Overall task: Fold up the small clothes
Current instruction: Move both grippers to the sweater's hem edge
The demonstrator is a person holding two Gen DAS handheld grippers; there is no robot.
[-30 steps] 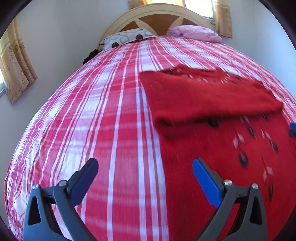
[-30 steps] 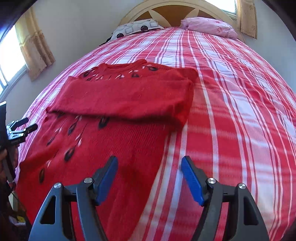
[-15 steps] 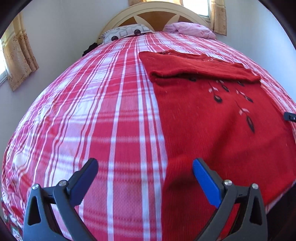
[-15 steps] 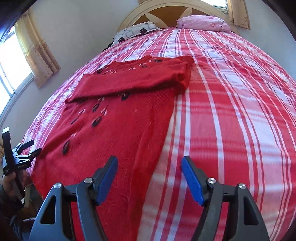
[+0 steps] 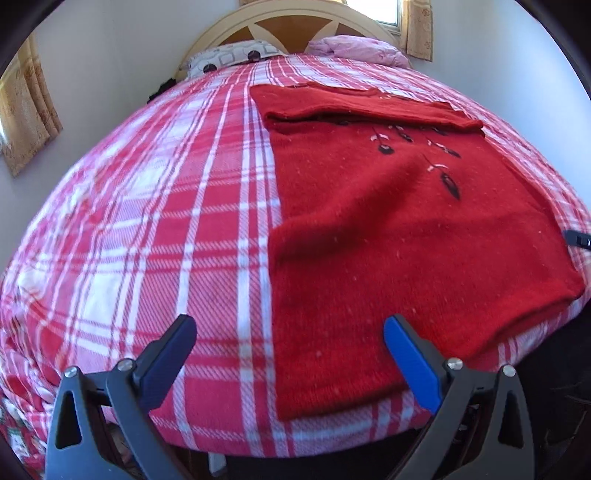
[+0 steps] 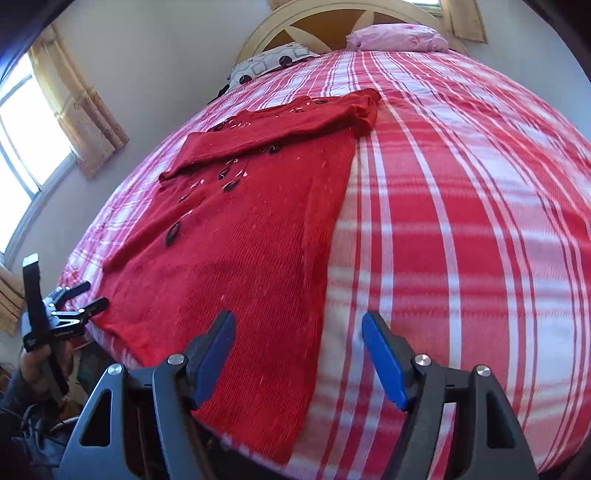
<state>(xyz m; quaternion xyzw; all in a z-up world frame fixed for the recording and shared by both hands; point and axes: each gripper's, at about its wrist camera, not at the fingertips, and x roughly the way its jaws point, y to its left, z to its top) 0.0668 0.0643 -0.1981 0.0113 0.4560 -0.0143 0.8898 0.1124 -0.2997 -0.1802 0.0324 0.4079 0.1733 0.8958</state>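
A red knitted sweater (image 5: 399, 236) with black leaf motifs lies flat on the red and white plaid bed (image 5: 155, 221), its sleeves folded across the chest at the far end. My left gripper (image 5: 290, 334) hangs open over the sweater's near left hem corner, nothing between its fingers. In the right wrist view the same sweater (image 6: 240, 251) stretches away, and my right gripper (image 6: 297, 328) stands open above its near right hem corner, empty. The left gripper (image 6: 86, 293) also shows at that view's left edge, held in a hand.
The bed's foot edge runs just below both grippers. Two pillows, a patterned one (image 5: 236, 59) and a pink one (image 5: 354, 50), lie against the wooden headboard (image 5: 291, 18). A curtained window (image 6: 26, 122) is on the left wall.
Both grippers have drawn back along the sweater from near the folded sleeves to its hem at the foot of the bed. Their jaws stayed open. The sweater lies unmoved.
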